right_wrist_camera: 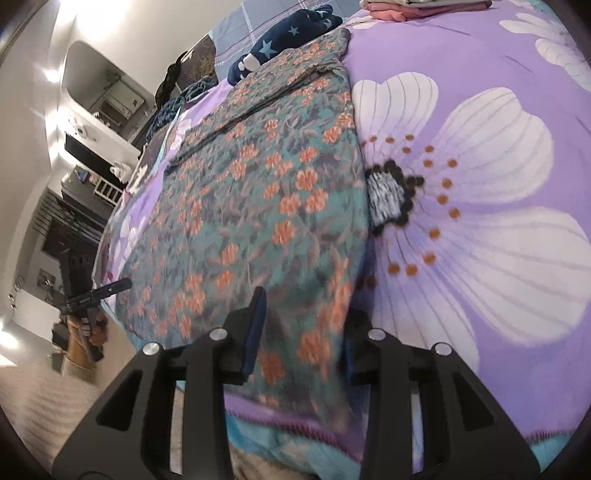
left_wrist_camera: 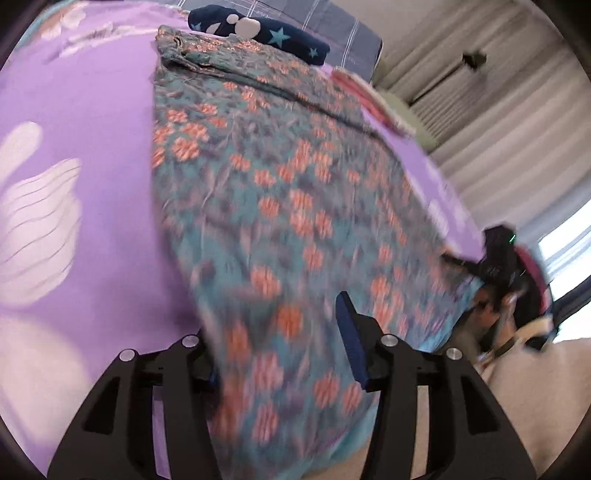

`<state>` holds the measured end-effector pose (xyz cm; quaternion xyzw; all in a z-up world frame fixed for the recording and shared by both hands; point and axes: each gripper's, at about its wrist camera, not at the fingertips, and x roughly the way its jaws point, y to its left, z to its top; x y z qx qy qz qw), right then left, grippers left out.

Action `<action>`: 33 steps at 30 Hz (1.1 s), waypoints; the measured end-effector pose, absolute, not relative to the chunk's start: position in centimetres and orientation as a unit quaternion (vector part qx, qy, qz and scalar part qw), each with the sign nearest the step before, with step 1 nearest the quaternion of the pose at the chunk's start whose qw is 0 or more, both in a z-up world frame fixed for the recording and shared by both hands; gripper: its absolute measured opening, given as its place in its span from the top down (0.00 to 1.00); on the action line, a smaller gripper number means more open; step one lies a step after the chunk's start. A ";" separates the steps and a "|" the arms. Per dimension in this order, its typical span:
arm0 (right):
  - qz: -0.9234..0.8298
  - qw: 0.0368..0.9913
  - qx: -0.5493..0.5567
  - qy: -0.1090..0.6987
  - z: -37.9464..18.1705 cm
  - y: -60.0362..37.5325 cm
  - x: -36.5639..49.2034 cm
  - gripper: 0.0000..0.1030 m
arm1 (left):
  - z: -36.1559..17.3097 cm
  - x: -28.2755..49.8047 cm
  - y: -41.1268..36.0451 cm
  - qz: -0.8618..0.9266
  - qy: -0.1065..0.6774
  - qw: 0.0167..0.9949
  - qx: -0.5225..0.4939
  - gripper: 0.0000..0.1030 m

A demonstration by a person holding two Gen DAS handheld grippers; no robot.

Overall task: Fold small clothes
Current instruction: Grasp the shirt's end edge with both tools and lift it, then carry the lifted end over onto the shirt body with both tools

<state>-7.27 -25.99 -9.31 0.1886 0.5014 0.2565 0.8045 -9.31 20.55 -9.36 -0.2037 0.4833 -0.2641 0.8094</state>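
Right up against the lens, the near hem of the floral garment [left_wrist_camera: 280,229] drapes between the two fingers of the left claw [left_wrist_camera: 284,354]; its jaws stand partly apart with cloth running through the gap, and whether the pads actually press on it I cannot tell through the blur. Over on the other side, the right claw [right_wrist_camera: 303,332] straddles the opposite near corner, its jaws fairly narrow and seemingly pinched on a fold of fabric. So where is the piece? Spread lengthwise down the purple flowered bed cover [right_wrist_camera: 498,206], near edge hanging just over the bed's lip, far end bunched up near a dark blue star-print item [left_wrist_camera: 258,33]. A pile of pink folded clothes [right_wrist_camera: 424,9] sits further back, well apart. From the right wrist view you can spot the other claw out at the garment's far corner, gripped in a hand [right_wrist_camera: 86,332]. Now, the handling: this looks thin, limp and light, no stiffness at all, so it will sag and crease wherever it isn't supported. Best hold, I'd judge, is right at the two near corners along the hem, lifting both together so the edge stays straight for the fold.
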 end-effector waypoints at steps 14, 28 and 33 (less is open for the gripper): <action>0.252 0.808 0.239 0.475 -8.3 -26.9 -5.6 0.95 | -5.0 -9.1 19.2 -0.270 0.398 0.862 -0.158 0.98; 0.381 0.858 0.275 0.207 6.0 -29.6 -9.0 0.97 | 7.3 -12.3 20.4 -0.309 0.212 0.912 -0.163 0.98; 0.358 0.891 0.232 0.154 8.6 -31.4 -12.5 0.97 | 8.9 -14.3 20.9 -0.292 0.192 0.921 -0.170 0.97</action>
